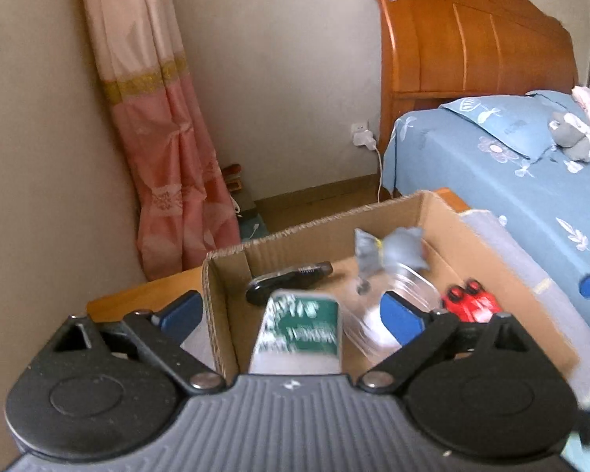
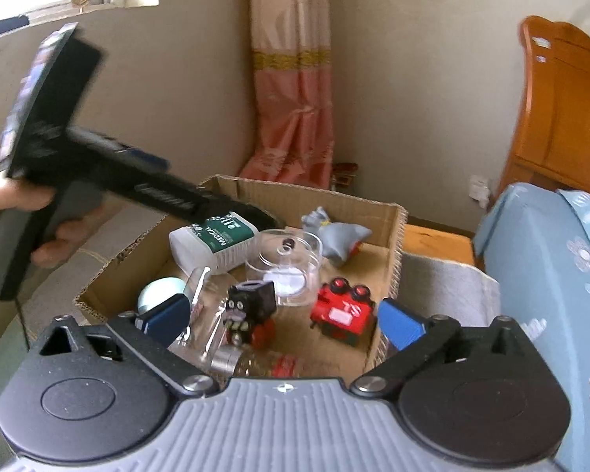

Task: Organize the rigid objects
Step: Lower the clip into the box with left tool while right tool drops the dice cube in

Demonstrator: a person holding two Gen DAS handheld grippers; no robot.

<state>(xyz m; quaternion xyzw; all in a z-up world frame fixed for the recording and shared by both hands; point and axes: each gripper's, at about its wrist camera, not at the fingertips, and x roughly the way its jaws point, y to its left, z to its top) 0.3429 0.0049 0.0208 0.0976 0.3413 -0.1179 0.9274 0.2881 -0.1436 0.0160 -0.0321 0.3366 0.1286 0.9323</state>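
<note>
Both grippers hang over the open brown cardboard box (image 2: 397, 236), fingers spread, gripping nothing. Between the left gripper (image 1: 295, 314) fingers lies the white plastic bottle with a green label (image 1: 301, 328); between the right gripper (image 2: 287, 320) fingers, near the box's front edge, sits the black toy figure (image 2: 251, 310), the red toy car (image 2: 342, 310) beside it.

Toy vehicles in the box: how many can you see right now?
2. A red toy truck sits near the box's right wall; a black toy car stands left of it, mid-box. Clutter may hide others.
</note>
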